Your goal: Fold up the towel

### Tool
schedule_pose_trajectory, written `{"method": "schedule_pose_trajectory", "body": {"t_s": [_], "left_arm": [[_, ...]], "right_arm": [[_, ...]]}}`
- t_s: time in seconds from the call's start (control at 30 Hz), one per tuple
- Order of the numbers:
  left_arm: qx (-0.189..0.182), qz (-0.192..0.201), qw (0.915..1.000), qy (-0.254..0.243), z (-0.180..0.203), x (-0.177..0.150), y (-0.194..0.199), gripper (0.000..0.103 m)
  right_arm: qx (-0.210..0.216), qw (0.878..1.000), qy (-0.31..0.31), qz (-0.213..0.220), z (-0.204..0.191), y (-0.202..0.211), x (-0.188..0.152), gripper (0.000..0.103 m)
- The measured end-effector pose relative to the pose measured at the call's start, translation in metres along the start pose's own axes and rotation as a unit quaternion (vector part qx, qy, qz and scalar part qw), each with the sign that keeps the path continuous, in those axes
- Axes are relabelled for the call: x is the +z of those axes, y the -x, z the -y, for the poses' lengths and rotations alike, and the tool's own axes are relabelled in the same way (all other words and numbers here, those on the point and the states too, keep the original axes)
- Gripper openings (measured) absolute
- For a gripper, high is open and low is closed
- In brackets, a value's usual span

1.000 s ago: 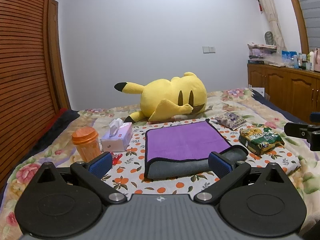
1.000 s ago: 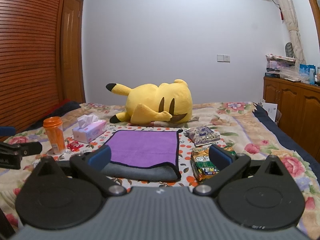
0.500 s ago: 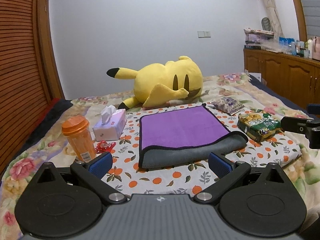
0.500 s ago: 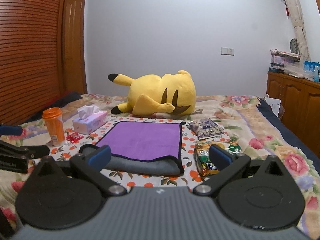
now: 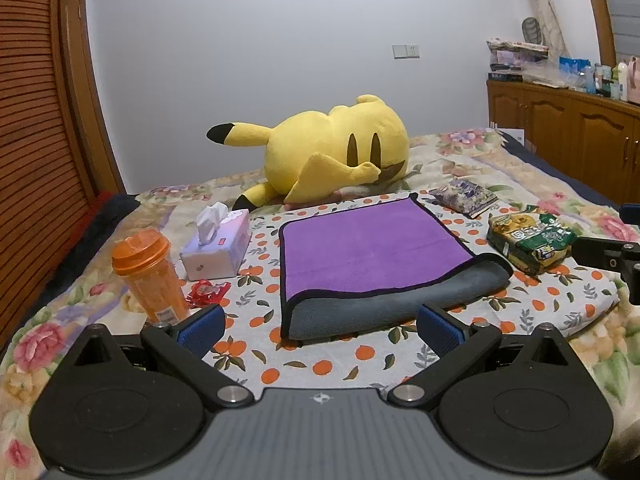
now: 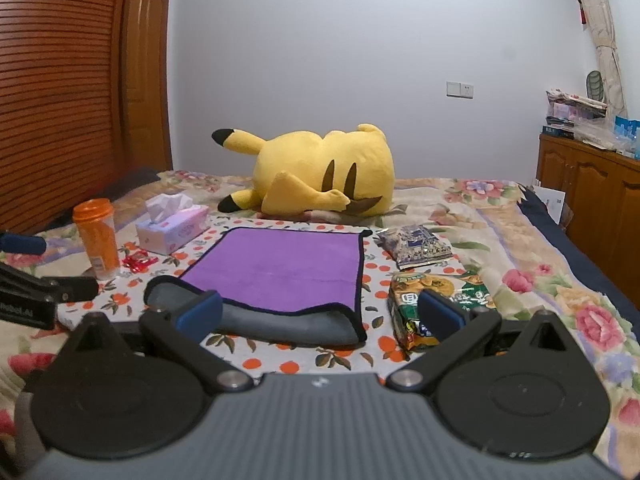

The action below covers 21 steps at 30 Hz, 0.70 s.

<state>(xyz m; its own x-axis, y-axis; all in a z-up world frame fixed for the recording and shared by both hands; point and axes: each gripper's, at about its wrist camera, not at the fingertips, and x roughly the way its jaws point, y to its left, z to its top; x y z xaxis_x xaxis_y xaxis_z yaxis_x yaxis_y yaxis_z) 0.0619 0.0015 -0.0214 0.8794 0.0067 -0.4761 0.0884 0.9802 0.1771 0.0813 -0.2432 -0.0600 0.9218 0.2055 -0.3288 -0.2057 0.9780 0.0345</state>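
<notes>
A purple towel with a grey underside and black trim (image 5: 368, 252) lies folded on the bed, its rounded grey fold facing me. It also shows in the right wrist view (image 6: 280, 268). My left gripper (image 5: 320, 326) is open and empty, held back from the towel's near edge. My right gripper (image 6: 320, 312) is open and empty, just in front of the fold's right end. The right gripper's tip shows at the right edge of the left wrist view (image 5: 608, 252); the left gripper's tip shows at the left edge of the right wrist view (image 6: 48, 288).
An orange bottle (image 5: 146, 276), a tissue box (image 5: 216, 248) and a red wrapper (image 5: 206, 292) sit left of the towel. Snack packets (image 5: 528, 240) (image 5: 464, 196) lie to its right. A yellow plush toy (image 5: 332, 156) lies behind it. Wooden cabinets (image 5: 568, 128) stand at the right.
Both grippers have drawn back and risen a little from the towel, which now lies free in front of the open fingers. The towel has not moved.
</notes>
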Motion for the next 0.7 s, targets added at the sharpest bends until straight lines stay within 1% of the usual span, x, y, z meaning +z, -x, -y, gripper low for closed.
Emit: {"method": "schedule_pose_trajectory", "body": {"t_s": [0.23, 0.7], "left_arm": [[-0.003, -0.005, 1.0, -0.001, -0.005, 0.004, -0.013, 0.103], [-0.014, -0.007, 0.9997, 0.019, -0.02, 0.016, -0.035, 0.103]], "right_arm": [[0.008, 1.0, -0.001, -0.004, 0.002, -0.01, 0.002, 0.103], [0.016, 1.0, 0.009, -0.012, 0.0, -0.034, 0.008, 0.103]]}}
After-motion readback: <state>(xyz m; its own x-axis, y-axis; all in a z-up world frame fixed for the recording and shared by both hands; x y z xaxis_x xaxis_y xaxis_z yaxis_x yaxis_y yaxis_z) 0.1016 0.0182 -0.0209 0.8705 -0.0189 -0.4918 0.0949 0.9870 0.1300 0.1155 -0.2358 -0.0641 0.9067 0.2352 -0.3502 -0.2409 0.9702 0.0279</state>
